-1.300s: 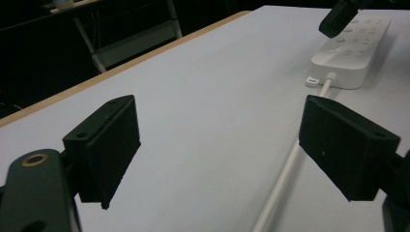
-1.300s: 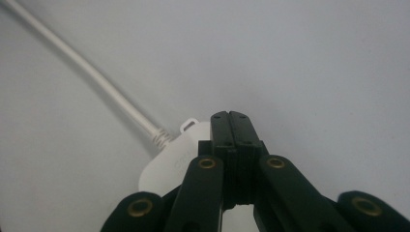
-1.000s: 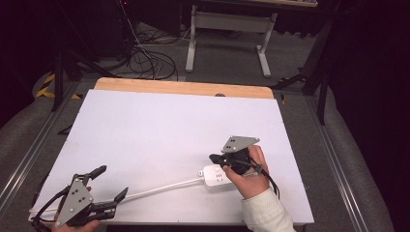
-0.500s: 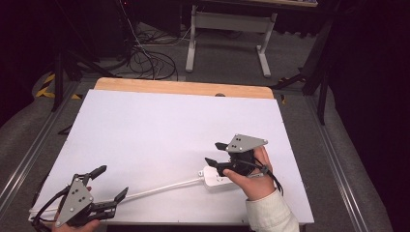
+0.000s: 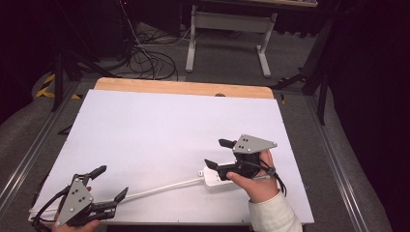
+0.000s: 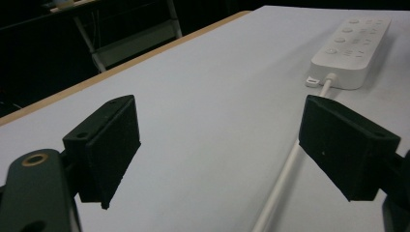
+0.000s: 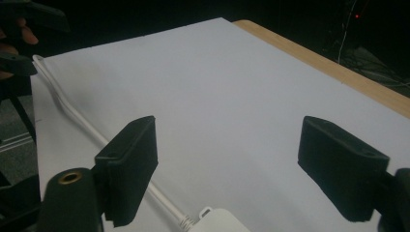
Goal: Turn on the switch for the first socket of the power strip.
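Right claw (image 5: 216, 153) hangs with its jaws apart, low over the cord end of the white power strip (image 5: 215, 177); in the right gripper view the strip's corner and strain relief sit just below and between the pads, nothing pinched. I read this as lining up to take the strip by its end, where the body is narrow enough for the gap. The hand (image 5: 254, 180) covers most of the strip's right part in the high view, so I cannot tell whether the heel of the hand rests on it. Left claw (image 5: 109, 182), also jaws apart and gripping nothing, sits at the near left corner of the counter (image 5: 145, 130); its right pad (image 6: 348, 145) stands just above the white cord (image 5: 159, 188), which runs from there across to the strip. My guess is that the left is placed to mind the cord while the right handles the body. The strip's buttons and sockets face up in the left gripper view. Counter: a flat white sheet, matte, otherwise bare, over a wooden top whose far edge (image 5: 183, 88) shows. Beyond it the room is dark: grey floor, a tangle of cables (image 5: 145, 58), a white table frame (image 5: 227, 34).
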Demonstrator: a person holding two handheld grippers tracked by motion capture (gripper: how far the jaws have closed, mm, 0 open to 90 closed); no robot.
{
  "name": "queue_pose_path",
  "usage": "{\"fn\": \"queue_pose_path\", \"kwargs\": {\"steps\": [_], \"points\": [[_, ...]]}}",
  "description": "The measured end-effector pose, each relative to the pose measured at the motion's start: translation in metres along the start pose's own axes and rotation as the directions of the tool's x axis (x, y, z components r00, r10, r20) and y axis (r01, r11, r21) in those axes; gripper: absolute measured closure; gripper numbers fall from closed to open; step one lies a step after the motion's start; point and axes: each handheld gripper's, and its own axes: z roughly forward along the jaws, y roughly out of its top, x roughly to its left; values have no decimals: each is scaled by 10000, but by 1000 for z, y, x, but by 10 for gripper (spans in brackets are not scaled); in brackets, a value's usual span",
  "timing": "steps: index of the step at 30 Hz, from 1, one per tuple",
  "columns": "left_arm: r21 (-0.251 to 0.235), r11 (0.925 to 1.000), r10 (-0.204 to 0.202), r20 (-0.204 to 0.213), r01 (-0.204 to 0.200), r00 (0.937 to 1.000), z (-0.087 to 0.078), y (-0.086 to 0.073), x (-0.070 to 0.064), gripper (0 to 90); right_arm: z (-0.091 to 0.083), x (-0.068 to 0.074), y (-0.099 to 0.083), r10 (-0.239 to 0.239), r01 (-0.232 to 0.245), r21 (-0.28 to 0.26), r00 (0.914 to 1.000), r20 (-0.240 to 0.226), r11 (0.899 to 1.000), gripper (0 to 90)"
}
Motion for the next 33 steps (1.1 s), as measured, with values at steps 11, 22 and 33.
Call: {"fn": "queue_pose_path", "kwargs": {"steps": [11,22,33], "points": [[-24,10000,-49,-7,49,10000,0,0,0,153,-15,2,0,-25,30,-434,9999,130,9991,161],[-16,10000,22,-38,-22,10000,0,0,0,153,-48,0,-27,290,-252,-658,9980,563,9975,162],[18,10000,-10,-40,10,10000,1,0,0,152,-65,-7,-54,401,-330,-833,9955,855,9960,161]]}}
